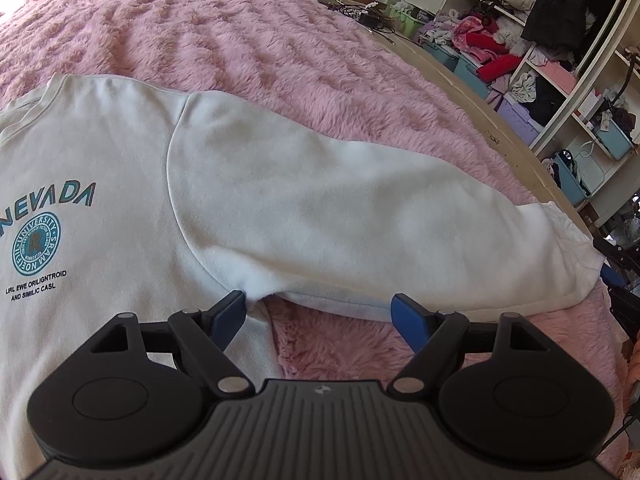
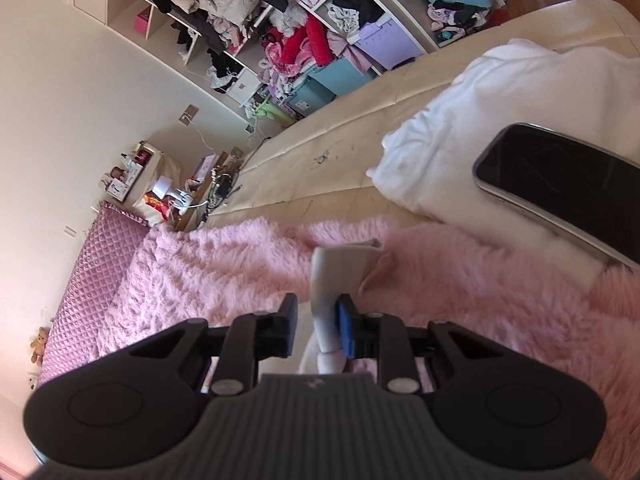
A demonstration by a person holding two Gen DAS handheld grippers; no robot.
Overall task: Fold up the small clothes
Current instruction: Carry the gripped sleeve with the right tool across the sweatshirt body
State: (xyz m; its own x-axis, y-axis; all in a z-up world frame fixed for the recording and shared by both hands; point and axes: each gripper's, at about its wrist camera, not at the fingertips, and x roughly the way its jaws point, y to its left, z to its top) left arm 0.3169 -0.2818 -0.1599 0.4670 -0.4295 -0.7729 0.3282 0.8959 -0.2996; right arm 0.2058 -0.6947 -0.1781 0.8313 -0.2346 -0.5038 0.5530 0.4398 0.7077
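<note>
Blanket: while I look down, I see the pink fluffy blanket [image 1: 248, 40] under everything.
Sweatshirt: the white sweatshirt [image 1: 120, 152] lies flat on it.
Left tongs [image 1: 320, 312]: spread wide near the armpit.
Right tongs [image 2: 318, 328]: I see them clamped on the cuff [image 2: 336, 272].

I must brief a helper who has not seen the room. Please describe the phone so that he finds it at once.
Start from the pink fluffy blanket that covers the bed. At its edge lies a pile of white cloth, and the phone rests on top of it. It is the only dark, glossy, flat thing there, with a metal rim.
</note>
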